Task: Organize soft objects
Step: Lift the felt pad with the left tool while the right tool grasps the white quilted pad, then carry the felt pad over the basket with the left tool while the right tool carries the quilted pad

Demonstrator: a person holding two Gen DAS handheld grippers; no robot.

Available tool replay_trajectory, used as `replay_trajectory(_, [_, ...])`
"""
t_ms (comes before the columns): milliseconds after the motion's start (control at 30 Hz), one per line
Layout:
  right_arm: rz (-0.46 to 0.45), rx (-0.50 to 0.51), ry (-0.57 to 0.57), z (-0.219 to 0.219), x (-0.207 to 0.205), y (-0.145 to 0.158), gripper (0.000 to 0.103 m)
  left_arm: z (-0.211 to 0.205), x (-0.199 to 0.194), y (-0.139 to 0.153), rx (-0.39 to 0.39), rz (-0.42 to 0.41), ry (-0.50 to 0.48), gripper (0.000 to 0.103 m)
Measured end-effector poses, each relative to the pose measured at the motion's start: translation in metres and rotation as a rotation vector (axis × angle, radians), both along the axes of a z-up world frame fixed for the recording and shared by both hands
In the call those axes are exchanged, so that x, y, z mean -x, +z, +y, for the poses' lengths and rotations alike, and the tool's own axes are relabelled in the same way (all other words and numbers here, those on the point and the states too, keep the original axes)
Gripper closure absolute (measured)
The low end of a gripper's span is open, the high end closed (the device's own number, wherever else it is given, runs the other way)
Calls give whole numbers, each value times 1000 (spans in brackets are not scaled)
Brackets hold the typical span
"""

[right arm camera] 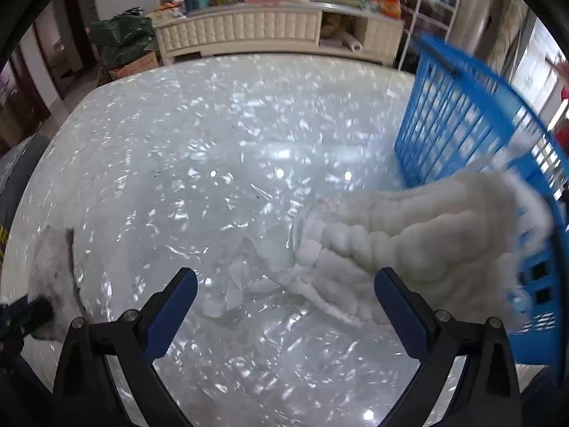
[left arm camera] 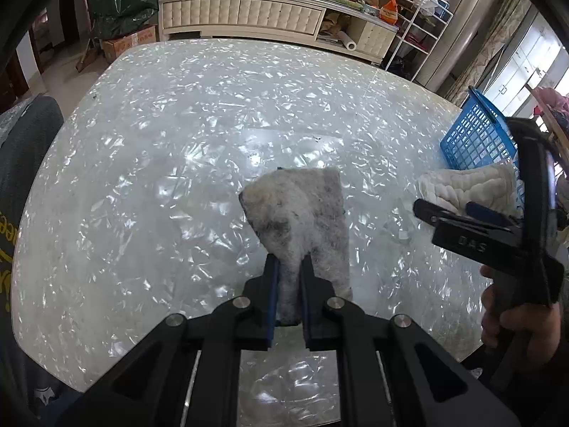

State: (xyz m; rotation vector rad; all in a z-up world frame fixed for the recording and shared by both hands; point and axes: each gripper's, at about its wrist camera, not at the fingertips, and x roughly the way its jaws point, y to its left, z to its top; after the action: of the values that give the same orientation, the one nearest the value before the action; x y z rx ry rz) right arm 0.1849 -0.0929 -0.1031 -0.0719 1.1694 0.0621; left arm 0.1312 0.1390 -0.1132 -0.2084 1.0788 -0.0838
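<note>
My left gripper (left arm camera: 288, 267) is shut on a grey-white felt pad (left arm camera: 302, 213) and holds it over the middle of the shiny table; the pad also shows at the left edge of the right wrist view (right arm camera: 53, 259). My right gripper (right arm camera: 286, 281) is open and empty, just left of a white knobbly cloth (right arm camera: 419, 242) that hangs over the rim of a blue plastic basket (right arm camera: 458, 114). In the left wrist view the right gripper (left arm camera: 448, 208), the cloth (left arm camera: 466, 186) and the basket (left arm camera: 476, 138) are at the right.
The table (left arm camera: 160, 178) has a pearly reflective top. A cream sideboard (left arm camera: 245, 14) with clutter stands behind it, with a wire rack (left arm camera: 419, 25) to its right. A dark chair back (left arm camera: 25, 149) is at the left edge.
</note>
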Motion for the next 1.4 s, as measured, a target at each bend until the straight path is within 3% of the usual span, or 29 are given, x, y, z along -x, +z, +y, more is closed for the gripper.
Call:
replay_trajectory(167, [87,11,-30,-5,-13,-27,16,-1,-4,-1,9,1,-11,93])
replay_trajectory(400, [51,22,-33,-14,-22,-28,21,-1,-5,-6,21,17,-15,93])
replay_trajectory(500, [22,29,-40,-14,-25,-27,41,-1,-6,-8,24,21,-17,93])
replay_trajectory(567, [1,47,-56,-17,-26,-21,65,-1,-6,-9,26,22,-18,93])
replay_trajectory(700, [-5,45,-16,-26,-31,-21,77,-2,-6,-11,27,24,-20,93])
replay_trajectory(767, [-19,64,-20,-29,-32,-20,94,-2,-6,-11,28,24,-22,93])
replay_trajectory(967, [-36,59,-13,-40,-17,-15,97,-1,-6,-9,29,17,-23,93])
replay_trajectory(1167, [-71,44,53,-21,-2,-2,97,0,-4,-4,19,-4,-17,93])
replay_trajectory(1400, [-173,6,125,-13,16,49,97,-6,1,16,3,-51,-14,93])
